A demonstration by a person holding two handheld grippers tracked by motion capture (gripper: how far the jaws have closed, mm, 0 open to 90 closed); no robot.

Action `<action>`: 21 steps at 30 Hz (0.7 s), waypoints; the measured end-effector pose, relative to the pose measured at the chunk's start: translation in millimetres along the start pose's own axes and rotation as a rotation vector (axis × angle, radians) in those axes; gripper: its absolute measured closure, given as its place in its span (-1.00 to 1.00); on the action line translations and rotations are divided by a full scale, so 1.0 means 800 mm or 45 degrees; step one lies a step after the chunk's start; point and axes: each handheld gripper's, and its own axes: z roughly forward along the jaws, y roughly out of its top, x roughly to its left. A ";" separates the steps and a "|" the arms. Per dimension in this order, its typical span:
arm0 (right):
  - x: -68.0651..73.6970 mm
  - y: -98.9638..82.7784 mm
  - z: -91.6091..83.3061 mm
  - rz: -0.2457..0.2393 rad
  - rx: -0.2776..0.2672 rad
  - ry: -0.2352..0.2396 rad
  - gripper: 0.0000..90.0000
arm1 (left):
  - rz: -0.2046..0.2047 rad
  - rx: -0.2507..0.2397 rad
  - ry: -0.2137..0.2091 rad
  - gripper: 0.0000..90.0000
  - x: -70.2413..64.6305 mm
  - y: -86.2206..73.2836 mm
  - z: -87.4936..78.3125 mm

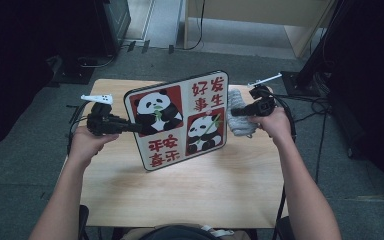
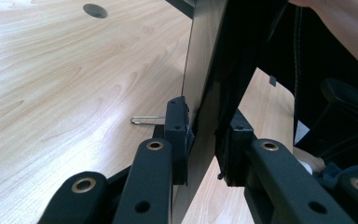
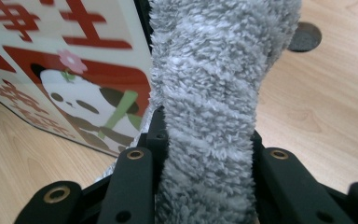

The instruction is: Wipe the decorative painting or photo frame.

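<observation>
Left gripper [image 1: 130, 126]: I am clamping the flat, glossy panda board [image 1: 177, 120], tilted above the wood-grain table [image 1: 205, 190] | Right gripper [image 1: 232, 112]: I am pinching a fluffy grey cloth [image 1: 240, 120] beside it.

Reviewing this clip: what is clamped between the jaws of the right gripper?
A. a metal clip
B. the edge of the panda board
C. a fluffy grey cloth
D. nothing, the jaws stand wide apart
C: in the right gripper view the right gripper has both jaws pressed against a fluffy grey cloth, beside the panda board, whose edge the left gripper clamps.
</observation>
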 end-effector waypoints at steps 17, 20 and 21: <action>-0.006 -0.030 0.020 0.025 -0.012 0.006 0.52 | -0.028 -0.007 -0.005 0.69 0.001 -0.001 0.000; -0.006 -0.034 0.022 0.025 -0.012 0.002 0.52 | -0.032 -0.009 -0.008 0.69 0.001 -0.001 0.000; -0.006 -0.035 0.023 0.025 -0.015 0.002 0.52 | -0.033 -0.011 -0.009 0.69 0.001 -0.001 -0.001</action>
